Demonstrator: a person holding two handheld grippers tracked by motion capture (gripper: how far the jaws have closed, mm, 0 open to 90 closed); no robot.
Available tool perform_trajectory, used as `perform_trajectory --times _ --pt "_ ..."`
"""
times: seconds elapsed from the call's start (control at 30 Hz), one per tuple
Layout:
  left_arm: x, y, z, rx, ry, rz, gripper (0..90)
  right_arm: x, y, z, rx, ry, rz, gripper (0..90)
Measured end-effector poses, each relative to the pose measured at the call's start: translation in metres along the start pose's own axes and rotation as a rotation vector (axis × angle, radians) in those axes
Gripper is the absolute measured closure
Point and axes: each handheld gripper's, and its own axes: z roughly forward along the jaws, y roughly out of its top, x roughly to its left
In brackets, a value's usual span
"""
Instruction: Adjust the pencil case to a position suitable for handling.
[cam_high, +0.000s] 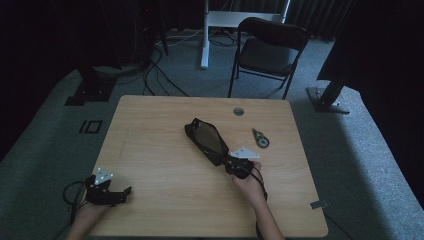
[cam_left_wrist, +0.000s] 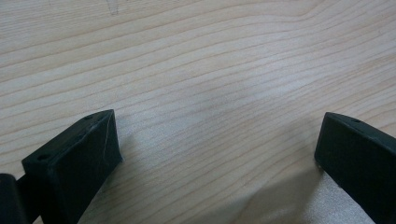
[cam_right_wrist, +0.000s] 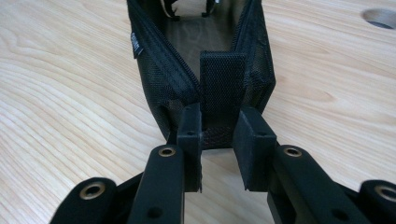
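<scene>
From the high view, your right gripper (cam_high: 235, 164) sits near the middle of the wooden table (cam_high: 150, 150), at the near end of a black mesh pouch (cam_high: 206, 140) that lies open and runs diagonally away from you. A small tape dispenser (cam_high: 260, 138) rests just beyond and to the right of it, apart from the pouch, and a round cable hole (cam_high: 238, 111) sits near the far edge. Your left gripper (cam_high: 120, 194) rests at the near left corner, well apart from the pouch. A black folding chair (cam_high: 267, 52) stands beyond the table.

In the left gripper view, your jaws stand wide apart over bare wood grain (cam_left_wrist: 210, 84), with nothing between them.

In the right gripper view, your jaws are drawn close on the woven pull tab (cam_right_wrist: 222, 88) at the pouch's (cam_right_wrist: 154, 74) near end, the unzipped opening stretching away ahead.
</scene>
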Motion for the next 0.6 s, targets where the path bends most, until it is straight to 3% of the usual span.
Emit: perform_trajectory --times 0.17,0.6 --pt "0.0 0.0 0.0 0.0 0.0 0.0 0.0 -0.007 -0.007 -0.01 -0.001 -0.018 0.024 72.9" --pt "0.0 0.0 0.0 0.0 0.0 0.0 0.0 -0.016 -0.024 -0.033 0.002 -0.064 0.032 72.9"
